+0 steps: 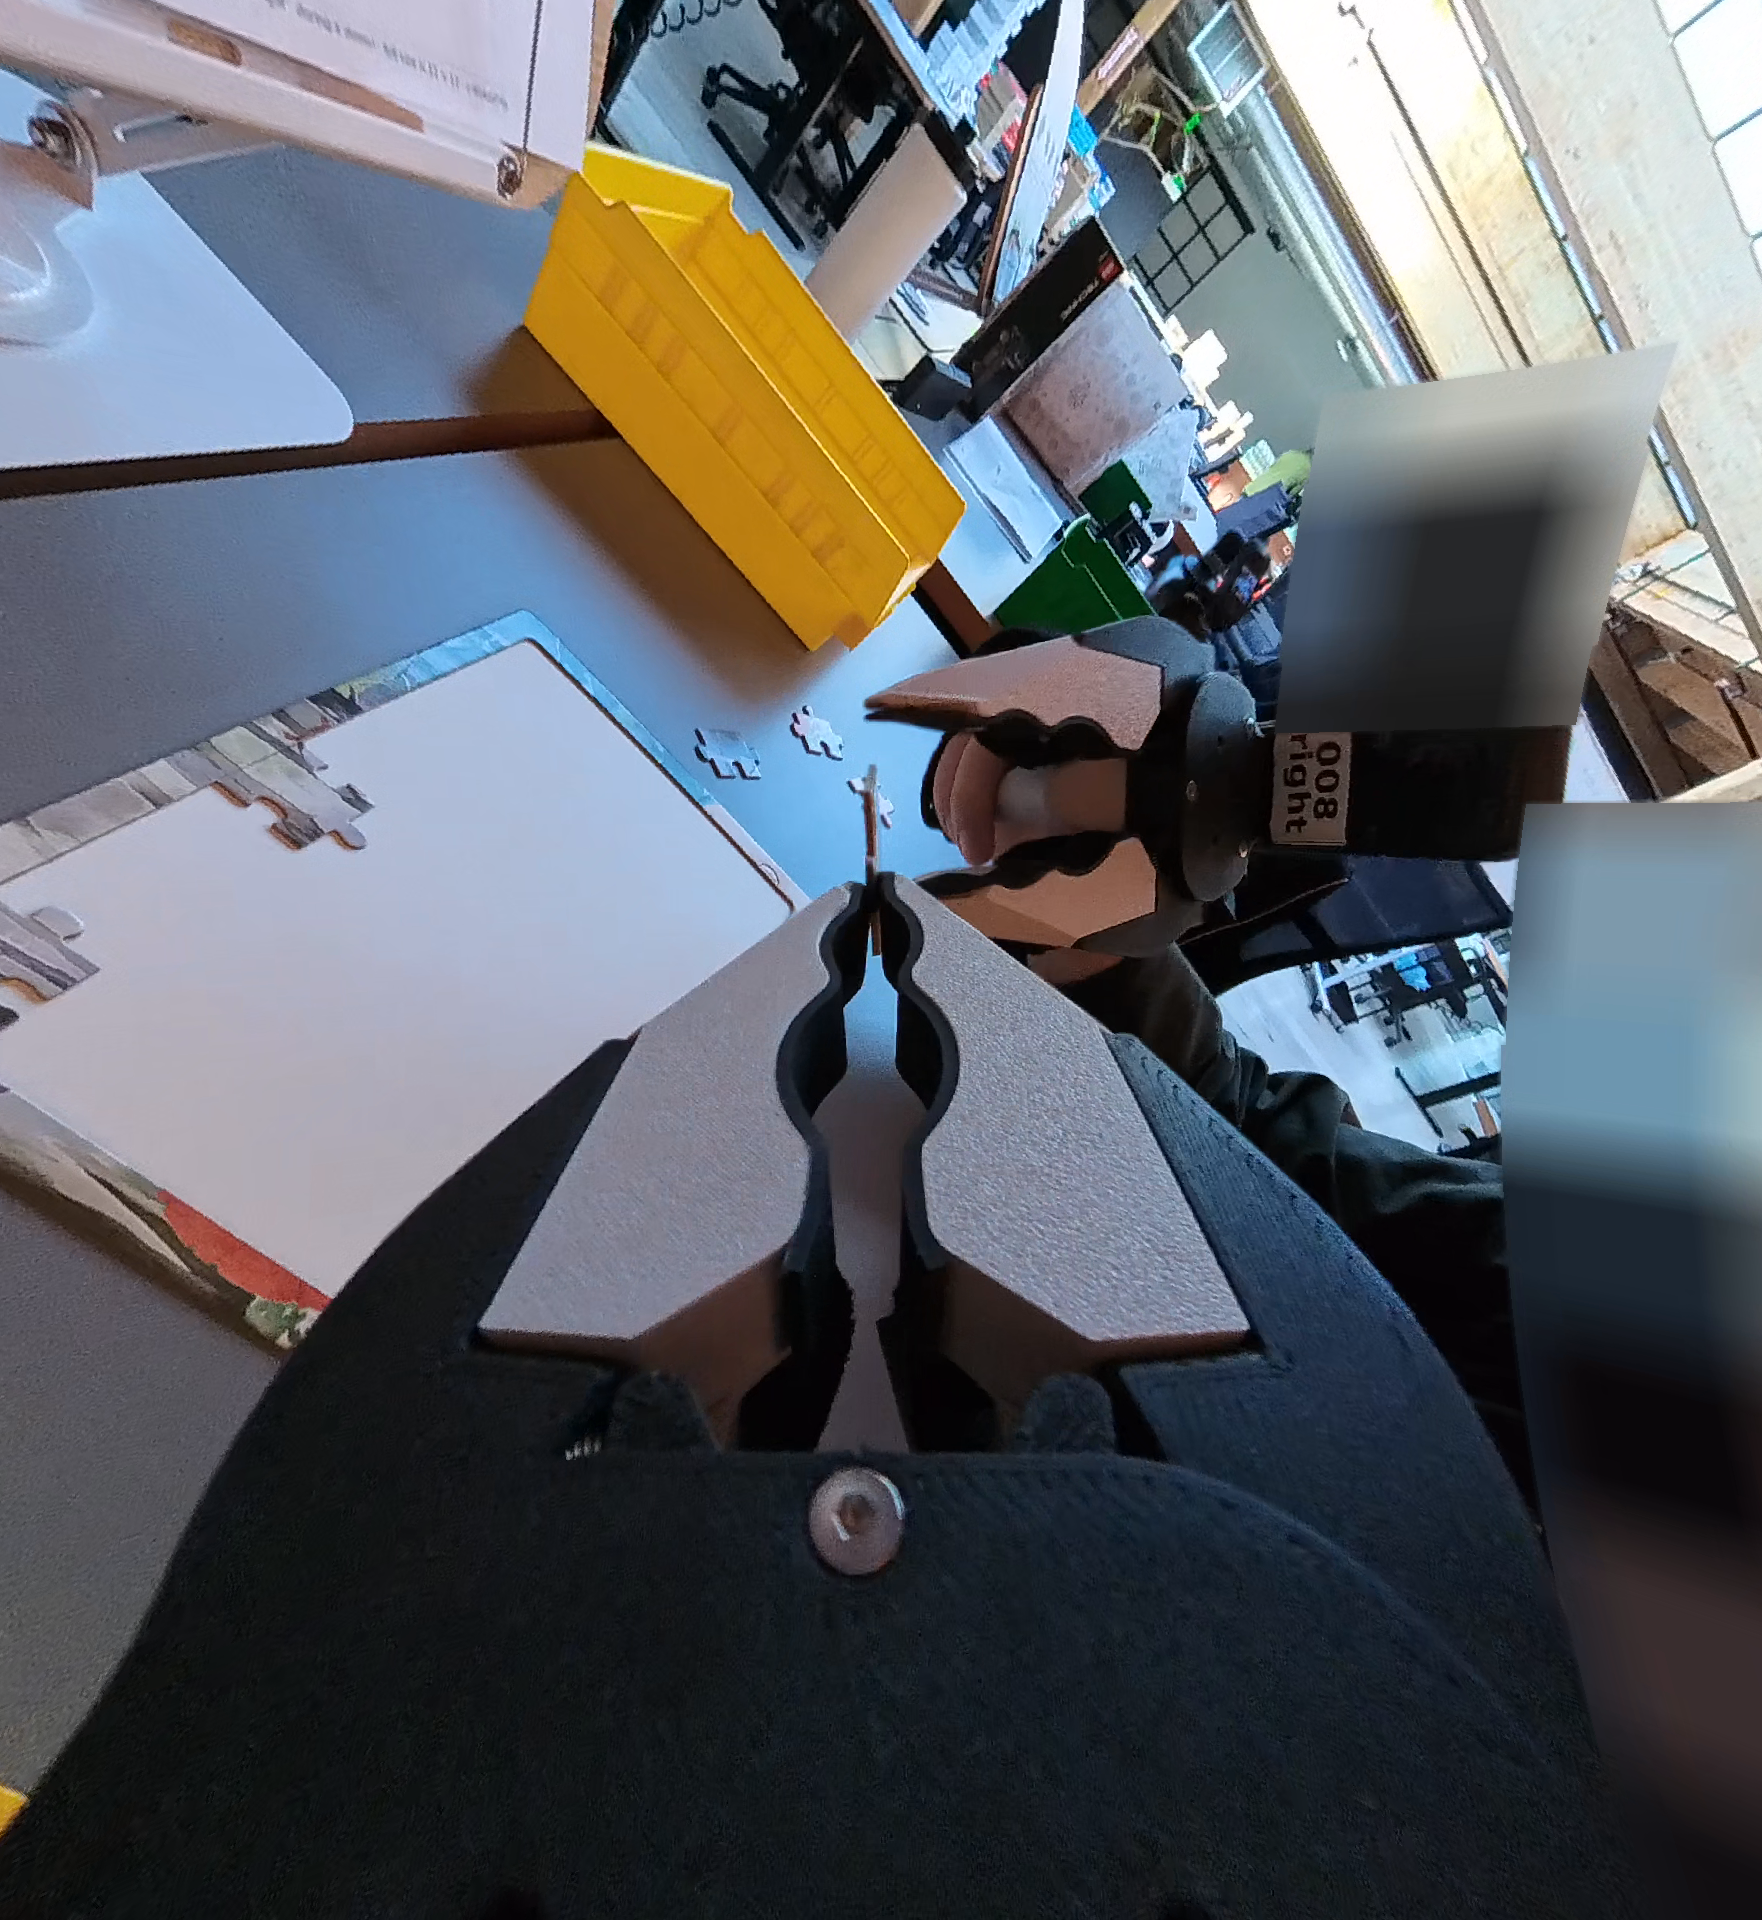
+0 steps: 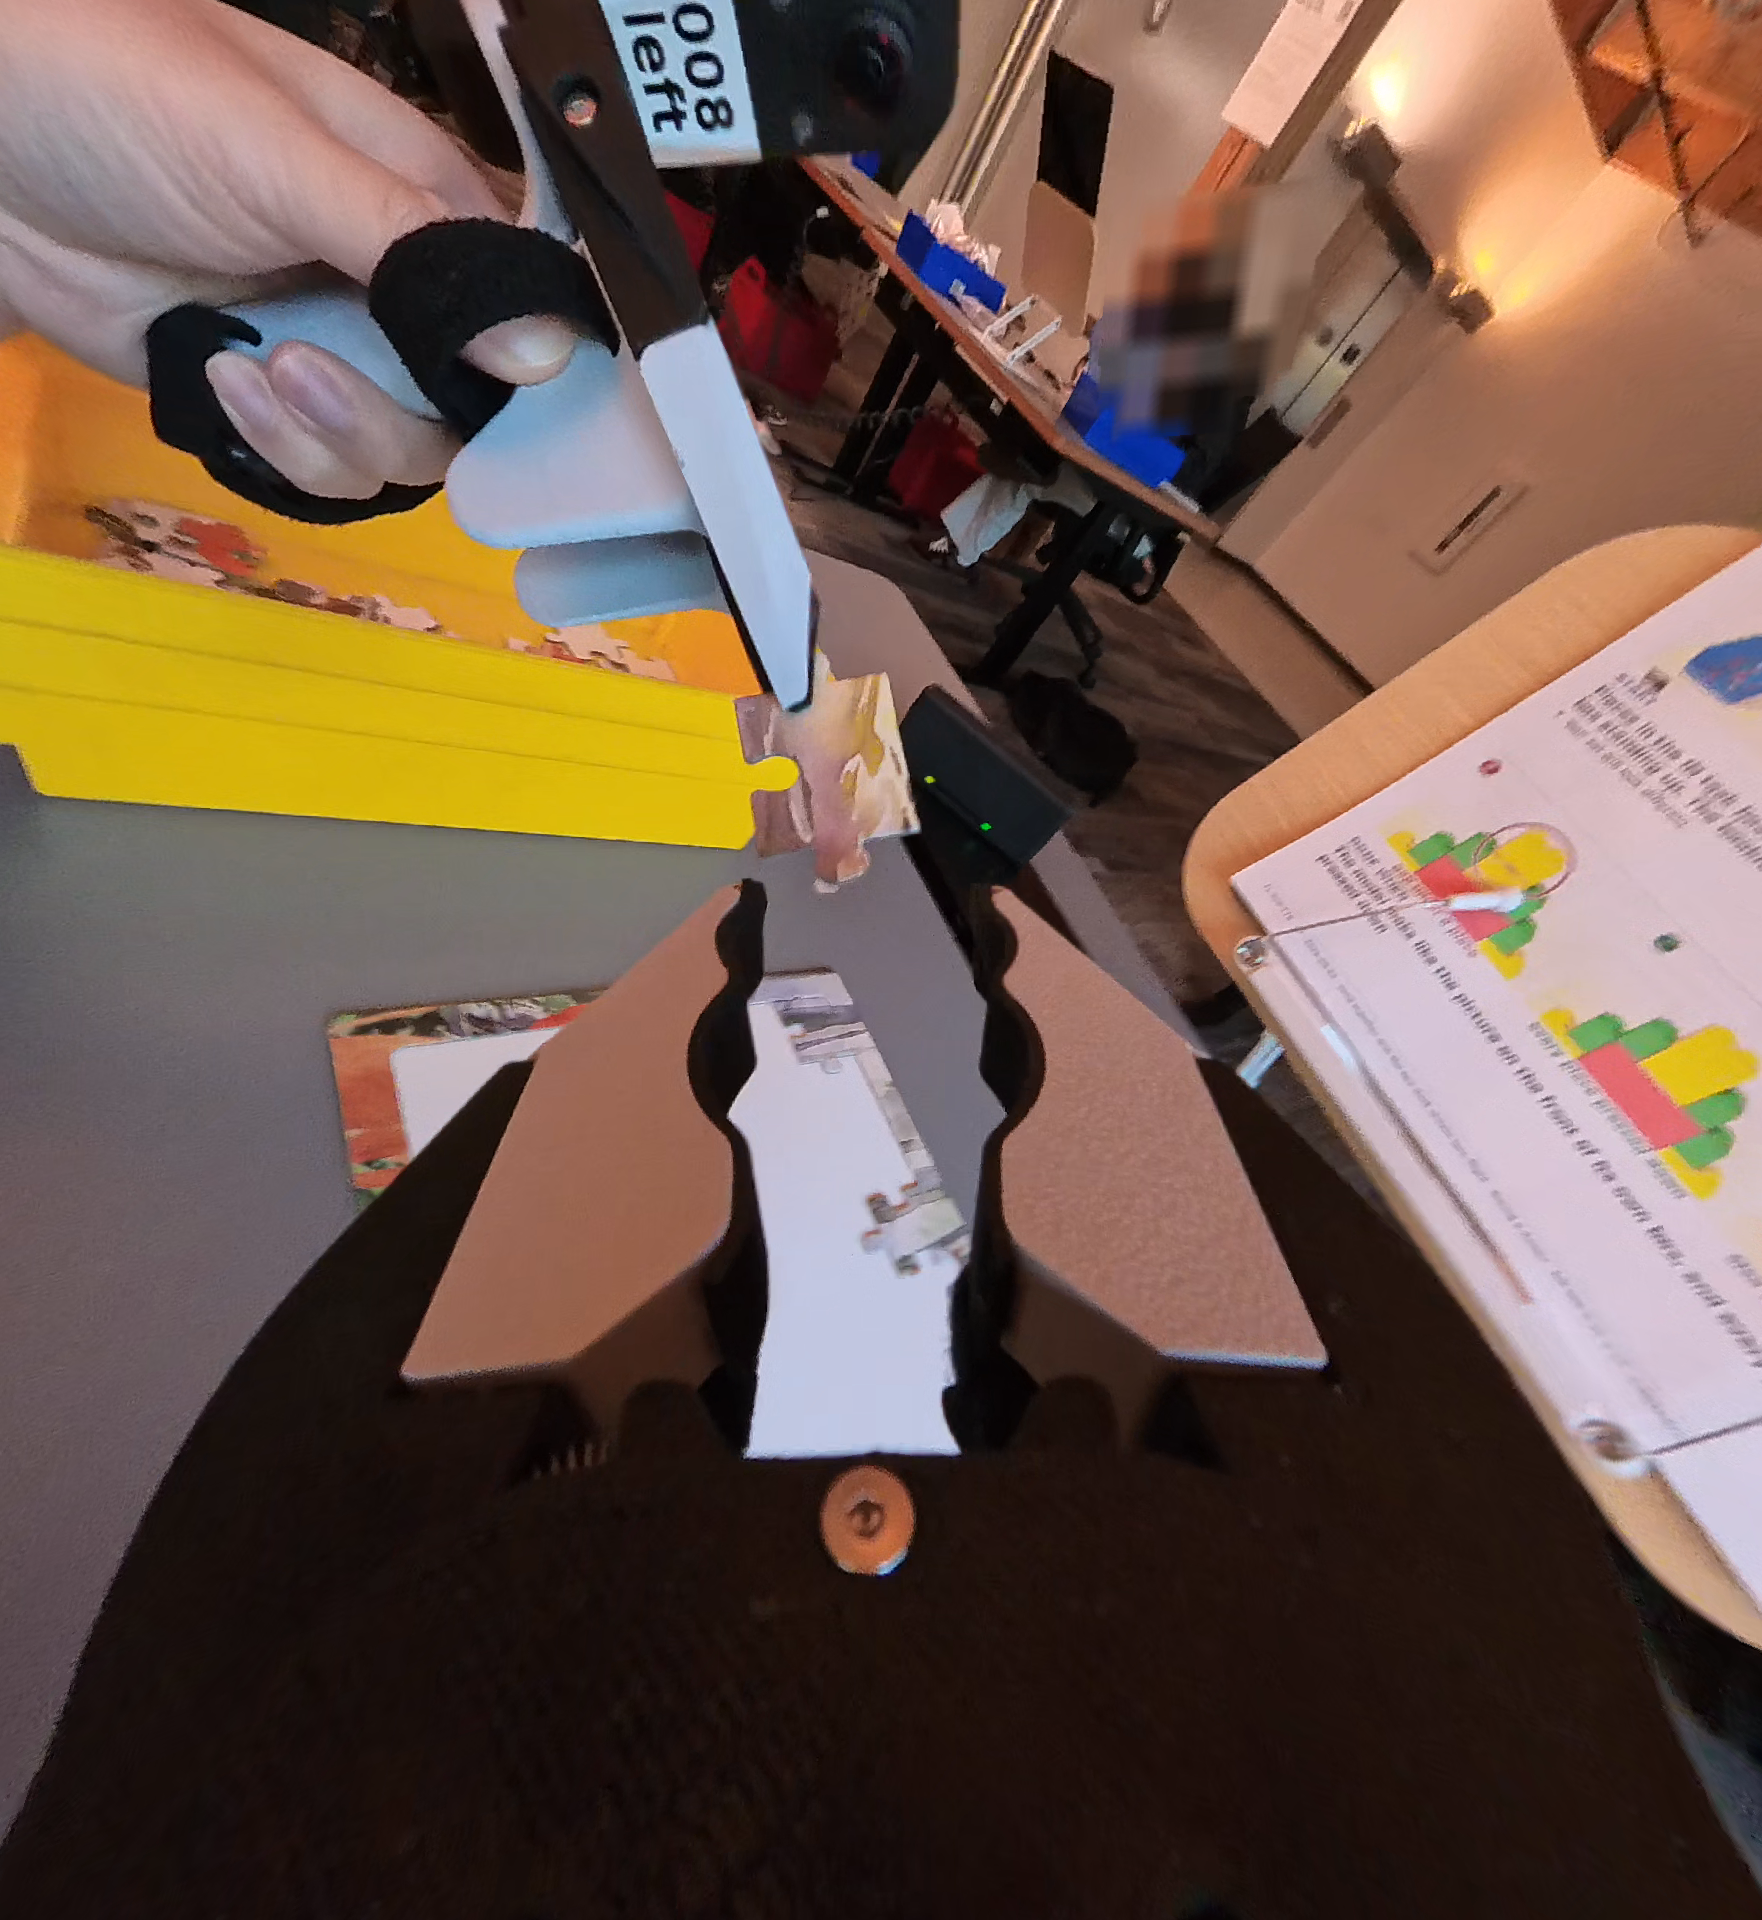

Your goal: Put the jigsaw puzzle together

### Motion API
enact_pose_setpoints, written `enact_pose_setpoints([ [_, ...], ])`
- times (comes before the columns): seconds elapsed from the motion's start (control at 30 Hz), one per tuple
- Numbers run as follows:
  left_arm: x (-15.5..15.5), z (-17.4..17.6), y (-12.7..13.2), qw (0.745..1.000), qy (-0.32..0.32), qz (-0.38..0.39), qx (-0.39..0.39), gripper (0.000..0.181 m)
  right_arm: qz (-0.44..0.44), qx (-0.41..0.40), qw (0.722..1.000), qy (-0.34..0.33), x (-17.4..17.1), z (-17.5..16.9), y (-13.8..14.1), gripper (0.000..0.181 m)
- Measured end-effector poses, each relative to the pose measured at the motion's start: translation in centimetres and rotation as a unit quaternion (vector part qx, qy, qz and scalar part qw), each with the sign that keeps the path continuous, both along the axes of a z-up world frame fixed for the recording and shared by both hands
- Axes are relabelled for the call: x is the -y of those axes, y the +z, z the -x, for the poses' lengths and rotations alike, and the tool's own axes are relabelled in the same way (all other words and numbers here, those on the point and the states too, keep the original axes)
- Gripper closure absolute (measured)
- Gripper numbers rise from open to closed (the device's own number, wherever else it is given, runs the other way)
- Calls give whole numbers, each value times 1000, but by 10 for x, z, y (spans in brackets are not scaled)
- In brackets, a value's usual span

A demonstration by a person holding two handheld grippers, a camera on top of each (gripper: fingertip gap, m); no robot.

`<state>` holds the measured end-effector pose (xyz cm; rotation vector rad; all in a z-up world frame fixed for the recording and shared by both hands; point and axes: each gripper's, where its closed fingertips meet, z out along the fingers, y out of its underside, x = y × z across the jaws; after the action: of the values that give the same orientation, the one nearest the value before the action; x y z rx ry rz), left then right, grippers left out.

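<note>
A: What does the puzzle piece (image 2: 835, 774) look like?

B: Small and flat, printed in pale pink, cream and yellow with a brown strip on one edge; one knob points down and there is a notch in its side. From the left wrist view it is seen edge-on, a thin sliver (image 1: 870, 831).

A: Where is it?

B: In the air above the puzzle tray (image 2: 835, 1143), pinched at its top edge by the tips of the left gripper (image 1: 869, 902), whose jaws are pressed together on it.

A: And the tray itself?

B: A flat board lying on the grey table (image 1: 233, 561), mostly bare white inside (image 1: 357, 935), with a printed border and a few pieces already joined along its edges, some grey and stone-coloured, and orange-red at one corner.

A: The other claw?

B: The right gripper (image 2: 861, 914) hovers over the tray with its jaws spread and nothing between them; the held piece hangs just beyond its tips.

A: Anything else near the tray?

B: Three loose pieces (image 1: 815, 730) lie on the table just beside the tray. A yellow bin (image 2: 337, 717) sits beyond the tray, with more pieces inside. Another yellow bin (image 1: 742, 405) stands past the tray's far corner. To one side of the tray, a wooden stand holds an instruction sheet (image 2: 1583, 1039) with coloured block pictures.
</note>
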<state>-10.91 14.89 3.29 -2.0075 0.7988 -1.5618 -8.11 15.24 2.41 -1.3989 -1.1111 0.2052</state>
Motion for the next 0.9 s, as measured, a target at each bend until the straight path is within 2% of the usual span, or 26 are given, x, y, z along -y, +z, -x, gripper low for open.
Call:
enact_pose_setpoints([
  [0.1,-3,1,2,1000,10,-6,1,181,49,-32,998,6,3,7,0,142],
  [0.3,-3,-2,7,1000,19,-16,11,181,66,-75,995,-25,0,8,9,148],
  [0.5,-1,-8,11,999,25,-31,16,181,55,-64,995,-50,-2,5,11,157],
  [0.8,3,-10,5,1000,8,-10,15,181,52,-35,998,-29,0,2,9,157],
  [0.9,3,-6,-3,1000,-2,0,-6,167,43,-11,999,-9,3,1,5,157],
])
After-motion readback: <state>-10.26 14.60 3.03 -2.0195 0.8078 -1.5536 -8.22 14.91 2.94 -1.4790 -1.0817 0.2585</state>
